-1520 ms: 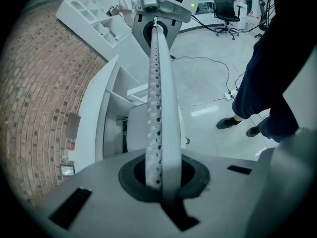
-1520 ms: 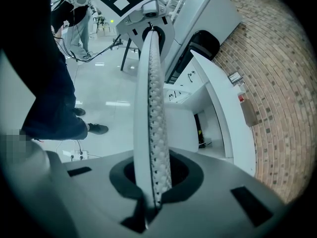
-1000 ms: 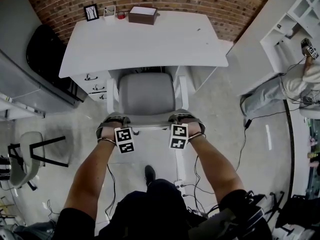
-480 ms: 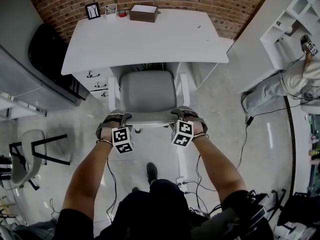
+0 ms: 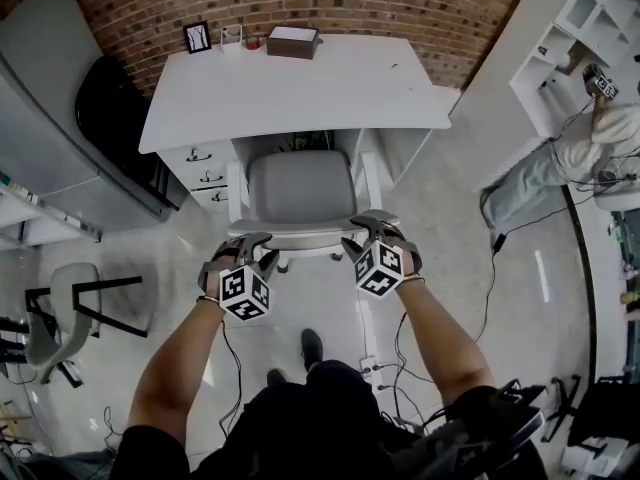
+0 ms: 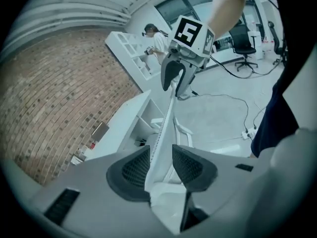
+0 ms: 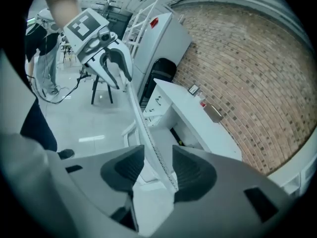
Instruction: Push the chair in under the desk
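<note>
The grey chair (image 5: 300,190) stands with its seat front under the white desk (image 5: 300,83), between the drawer unit and the right leg. Its white backrest top edge (image 5: 300,236) faces me. My left gripper (image 5: 256,254) is at the left end of that edge and my right gripper (image 5: 363,238) at the right end. In the left gripper view the thin backrest edge (image 6: 166,123) runs between the pads of the left gripper (image 6: 159,155), whose jaws are opening, with a gap showing. In the right gripper view the edge (image 7: 141,118) lies likewise between the opening jaws of the right gripper (image 7: 157,157).
A brown box (image 5: 293,41), a picture frame (image 5: 197,36) and small items sit at the desk's far edge by the brick wall. Drawers (image 5: 200,163) are left of the chair. A grey cabinet (image 5: 60,138) and another chair (image 5: 60,313) stand left. Cables (image 5: 385,368) lie on the floor; a person (image 5: 570,158) is at right.
Both grippers were shut on the backrest's top edge and have opened. They have drawn back a little toward me and tilted; the chair stays under the desk.
</note>
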`<state>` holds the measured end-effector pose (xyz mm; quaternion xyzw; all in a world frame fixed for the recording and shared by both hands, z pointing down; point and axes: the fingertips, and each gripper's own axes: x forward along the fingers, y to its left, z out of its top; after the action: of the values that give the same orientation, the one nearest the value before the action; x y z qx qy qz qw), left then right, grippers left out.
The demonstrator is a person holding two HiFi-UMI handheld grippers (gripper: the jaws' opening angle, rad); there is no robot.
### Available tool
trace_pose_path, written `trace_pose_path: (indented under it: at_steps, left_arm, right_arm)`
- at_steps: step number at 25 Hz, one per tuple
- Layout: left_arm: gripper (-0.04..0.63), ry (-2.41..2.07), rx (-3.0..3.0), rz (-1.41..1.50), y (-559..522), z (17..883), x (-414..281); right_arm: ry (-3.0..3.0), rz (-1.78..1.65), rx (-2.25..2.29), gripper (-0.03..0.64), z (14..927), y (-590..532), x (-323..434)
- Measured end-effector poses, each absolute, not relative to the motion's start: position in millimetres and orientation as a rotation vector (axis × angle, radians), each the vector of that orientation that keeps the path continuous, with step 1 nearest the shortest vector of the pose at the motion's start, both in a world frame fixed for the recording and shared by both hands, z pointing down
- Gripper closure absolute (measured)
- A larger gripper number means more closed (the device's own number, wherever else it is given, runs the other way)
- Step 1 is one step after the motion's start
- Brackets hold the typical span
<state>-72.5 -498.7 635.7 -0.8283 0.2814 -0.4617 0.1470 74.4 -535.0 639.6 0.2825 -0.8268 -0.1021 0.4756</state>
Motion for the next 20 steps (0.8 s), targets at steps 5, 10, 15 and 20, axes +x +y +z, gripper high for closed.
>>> trace_pose_path:
  at_steps: [5,10,15,20]
  left_arm:
    - [0.452,1.008,-2.520,-1.157,-469,604,-89]
    - [0.474,1.151,-2.598,-0.988,-435,578,-108]
    - [0.546,1.291,-2.692,-0.787,-404,551,-125]
    - [0.579,1.487,-2.781,-0.485,-371,516,-144]
  right_arm:
    - [-2.093,-0.191,0.829,0.462,609,-506,67]
    - [-2.149,-0.113,0.960,0.485,584,-475,61]
    - [-2.238,-0.014,1.095,0.512,558,-444,58]
    - [-2.347,0.101,1.250,0.549,523,-415,56]
